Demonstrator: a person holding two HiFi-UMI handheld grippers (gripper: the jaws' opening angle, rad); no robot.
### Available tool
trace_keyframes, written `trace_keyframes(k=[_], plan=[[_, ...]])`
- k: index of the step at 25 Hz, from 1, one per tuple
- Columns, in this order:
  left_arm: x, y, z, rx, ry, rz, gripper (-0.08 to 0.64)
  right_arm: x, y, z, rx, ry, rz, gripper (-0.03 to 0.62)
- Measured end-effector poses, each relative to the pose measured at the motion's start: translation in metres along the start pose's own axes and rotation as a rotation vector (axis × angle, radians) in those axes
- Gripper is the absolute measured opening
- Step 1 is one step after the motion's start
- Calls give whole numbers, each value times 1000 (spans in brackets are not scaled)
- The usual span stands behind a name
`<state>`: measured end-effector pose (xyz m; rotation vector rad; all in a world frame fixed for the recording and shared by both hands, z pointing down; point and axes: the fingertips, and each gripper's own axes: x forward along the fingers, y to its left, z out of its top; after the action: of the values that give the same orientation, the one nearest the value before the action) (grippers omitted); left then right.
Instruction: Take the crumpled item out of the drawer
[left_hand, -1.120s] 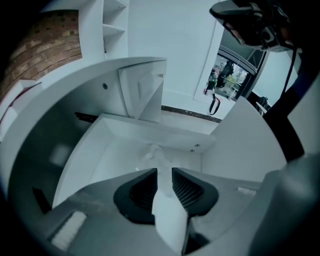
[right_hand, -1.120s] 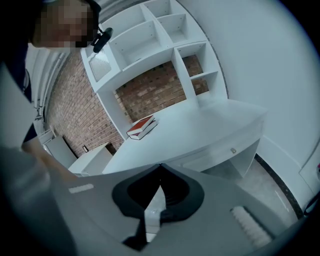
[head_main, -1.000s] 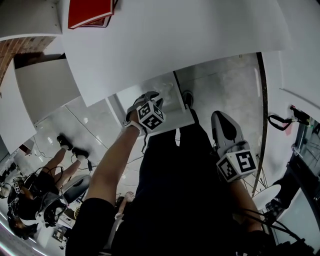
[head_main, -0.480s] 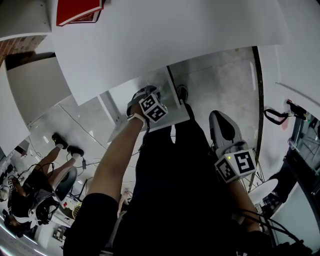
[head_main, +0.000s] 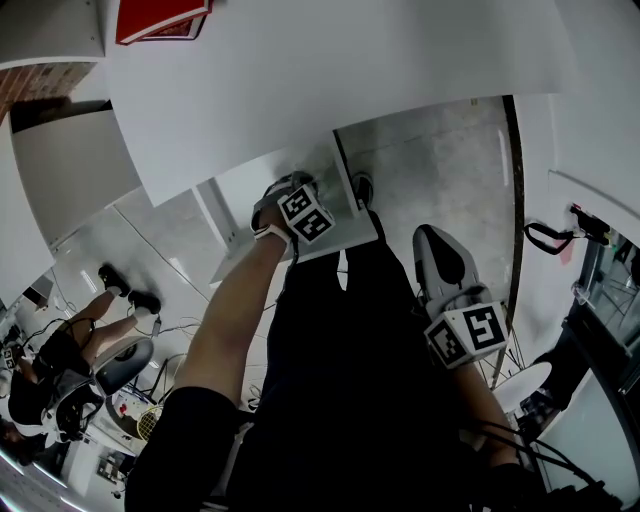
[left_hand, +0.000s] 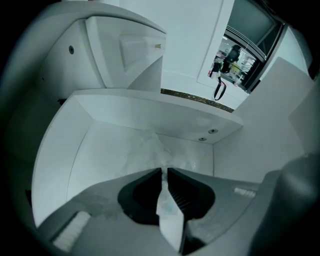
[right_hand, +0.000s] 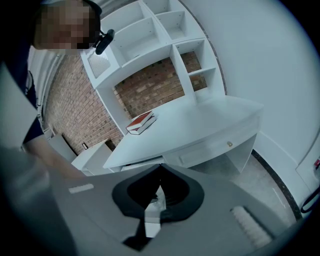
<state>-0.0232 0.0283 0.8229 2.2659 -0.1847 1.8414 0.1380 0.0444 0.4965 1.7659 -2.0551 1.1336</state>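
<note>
The white drawer (head_main: 335, 175) stands open under the desk. In the left gripper view its pale inner walls (left_hand: 150, 115) surround a crumpled, translucent white item (left_hand: 147, 150) lying on the drawer floor. My left gripper (head_main: 285, 188) reaches into the drawer, and its jaws (left_hand: 164, 171) are shut on the near edge of the crumpled item. My right gripper (head_main: 435, 235) hangs beside the person's right leg, away from the drawer, with its jaws (right_hand: 160, 172) shut on nothing.
The white desk top (head_main: 350, 60) overhangs the drawer and carries a red book (head_main: 160, 20) (right_hand: 141, 122). White shelves (right_hand: 150, 50) stand against a brick wall. Another person (head_main: 70, 360) sits on the floor at the left. A black strap (head_main: 545, 240) hangs at the right.
My left gripper has moved forward into the drawer, mostly in the first half second. The right gripper has barely shifted.
</note>
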Motion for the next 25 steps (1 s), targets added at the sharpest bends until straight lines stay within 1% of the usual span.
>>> trace_keyframes(k=[2,4,8,12,19,22,25], plan=[[-2,-1,1,1,-10,-3,16,0,1,-1,0,3,6,3],[-3,-3,2,5,-19,-7,10,0,2,-3,1,5,11,3],[-8,-7,1,16,-42,-8,6,0,6,-5,-4,3,24,3],[-21,-8,7,15,-82,3,6,1,11,-3,-15,1,39,3],[-37,-11,8,42,-100,17,6,3,23,1,-43,-5,74,3],[-49,-10,8,32,-111,20,6,4,27,3,-58,-4,86,3],[-66,-5,9,16,-136,43,6,4,34,4,-70,-6,101,3]])
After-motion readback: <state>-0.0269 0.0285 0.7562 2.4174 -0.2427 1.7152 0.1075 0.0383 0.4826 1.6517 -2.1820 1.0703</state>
